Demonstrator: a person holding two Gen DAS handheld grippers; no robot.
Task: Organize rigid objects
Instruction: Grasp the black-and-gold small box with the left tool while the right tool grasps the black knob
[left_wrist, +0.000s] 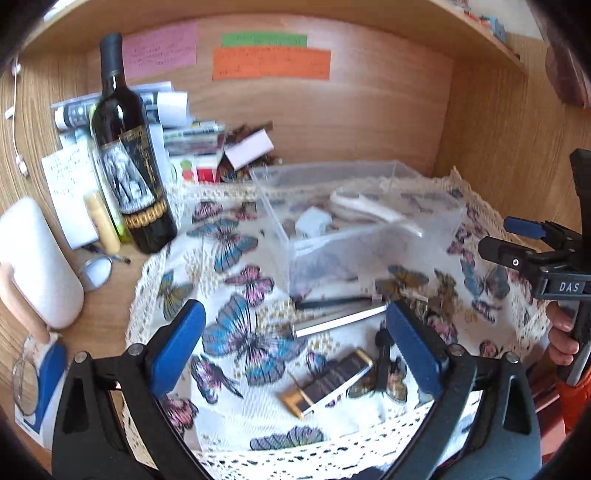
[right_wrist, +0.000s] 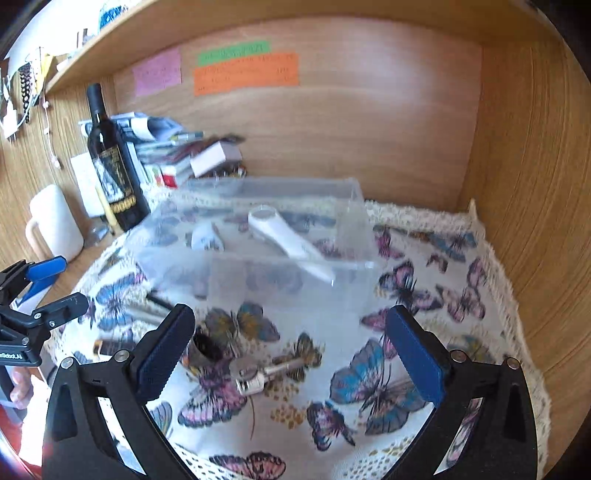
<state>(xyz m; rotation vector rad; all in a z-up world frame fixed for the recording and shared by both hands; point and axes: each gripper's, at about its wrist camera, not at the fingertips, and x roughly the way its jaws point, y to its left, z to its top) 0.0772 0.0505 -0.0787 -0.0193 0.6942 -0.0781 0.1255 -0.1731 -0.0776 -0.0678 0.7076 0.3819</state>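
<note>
Left gripper (left_wrist: 295, 339): jaws spread wide, nothing between the pads, released. Right gripper (right_wrist: 291, 347): jaws likewise spread wide and empty.

Legible writing: the body of the right gripper, seen from the left wrist at the far right, bears a label reading "DAS". The wine bottle (left_wrist: 129, 162) ahead and to the left of the left gripper carries a black and gold label; its text is too blurred to read. The pink note (left_wrist: 159, 48), green note (left_wrist: 264, 39) and orange note (left_wrist: 271, 63) on the back panel show handwriting that cannot be read.

Task items: a clear plastic box (left_wrist: 417, 236) stands just ahead of both grippers on the butterfly cloth (left_wrist: 236, 332); a white handheld device (right_wrist: 284, 236) and a small white object (right_wrist: 207, 238) lie inside it. Below the left gripper's open jaws lie a silver tube (left_wrist: 340, 319), a thin dark stick (left_wrist: 332, 303) beyond it, and a dark bar with a gold end (left_wrist: 328, 384) nearer the camera. Below the right gripper lie a metal key-like piece (right_wrist: 258, 373) and a small dark cylinder (right_wrist: 205, 349), the latter beside its left finger.

Edges and room: the cloth's lace border runs close under both grippers. The wooden side wall (right_wrist: 535, 184) closes the right side; open cloth lies between it and the box. A white mug (left_wrist: 40, 266) stands left of the left gripper.
</note>
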